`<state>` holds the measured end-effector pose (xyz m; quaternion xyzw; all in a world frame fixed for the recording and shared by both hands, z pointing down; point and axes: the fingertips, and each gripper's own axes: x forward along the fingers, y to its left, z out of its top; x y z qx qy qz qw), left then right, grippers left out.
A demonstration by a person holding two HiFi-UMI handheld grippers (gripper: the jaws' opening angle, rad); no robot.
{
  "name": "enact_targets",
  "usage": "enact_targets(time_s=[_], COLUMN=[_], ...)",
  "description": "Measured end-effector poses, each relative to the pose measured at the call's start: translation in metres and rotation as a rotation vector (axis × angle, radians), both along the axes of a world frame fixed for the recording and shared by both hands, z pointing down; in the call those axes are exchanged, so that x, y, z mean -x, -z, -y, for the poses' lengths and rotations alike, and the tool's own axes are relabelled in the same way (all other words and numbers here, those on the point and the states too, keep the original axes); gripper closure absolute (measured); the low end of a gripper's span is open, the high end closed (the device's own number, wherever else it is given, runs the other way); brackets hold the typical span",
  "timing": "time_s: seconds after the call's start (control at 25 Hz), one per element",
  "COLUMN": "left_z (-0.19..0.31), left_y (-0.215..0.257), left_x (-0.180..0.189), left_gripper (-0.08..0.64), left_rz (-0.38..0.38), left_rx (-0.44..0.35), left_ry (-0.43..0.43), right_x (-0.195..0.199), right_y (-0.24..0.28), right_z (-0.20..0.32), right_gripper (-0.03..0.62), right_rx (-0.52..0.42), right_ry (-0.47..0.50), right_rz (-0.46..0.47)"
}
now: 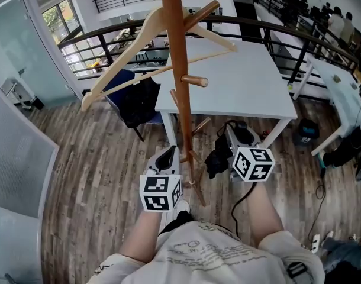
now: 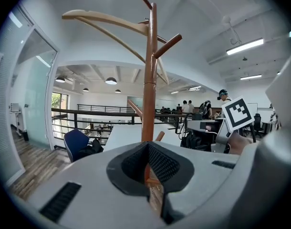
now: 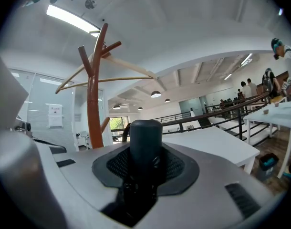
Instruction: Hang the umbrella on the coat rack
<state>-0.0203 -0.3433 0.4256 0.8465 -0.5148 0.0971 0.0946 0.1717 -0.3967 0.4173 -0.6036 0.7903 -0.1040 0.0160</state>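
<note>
**Holders and contents**
- 1 wooden coat rack (image 1: 178,52), upright on plank flooring, carrying 1 wooden clothes hanger (image 1: 118,60) tilted near its top. The umbrella is not on it.
- 1 dark box (image 1: 305,132) on the floor by the white table's far leg; contents cannot be made out.
- 1 blue chair (image 1: 118,84) bearing 1 black bag (image 1: 139,102).

**Task item**
- 1 black folding umbrella (image 1: 218,158), held low, just right of the rack's pole and near its base, with its dark round handle standing up between the right jaws.

**Grippers, 2**
- Right gripper (image 1: 235,136): jaws clamped on the umbrella handle.
- Left gripper (image 1: 167,155): jaws drawn together with nothing between them, facing the pole from close by.

**Surroundings**
- 1 white table (image 1: 239,81) directly behind the rack.
</note>
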Motion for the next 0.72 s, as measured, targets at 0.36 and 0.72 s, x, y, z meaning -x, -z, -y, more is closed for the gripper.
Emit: enact_targets(time_s=[0.36, 0.72], left_z=[0.026, 0.034], left_y=[-0.009, -0.016], left_x=[0.012, 0.020], left_gripper=[0.555, 0.555], left_rz=[0.000, 0.007], left_rx=[0.018, 0.036], left_ry=[-0.009, 0.009], right_x=[0.003, 0.012], right_y=[-0.023, -0.037], right_z=[0.040, 0.062], right_gripper=[0.457, 0.457], right_rx=[-0.005, 0.029], right_ry=[-0.070, -0.082], right_rz=[-0.037, -0.065])
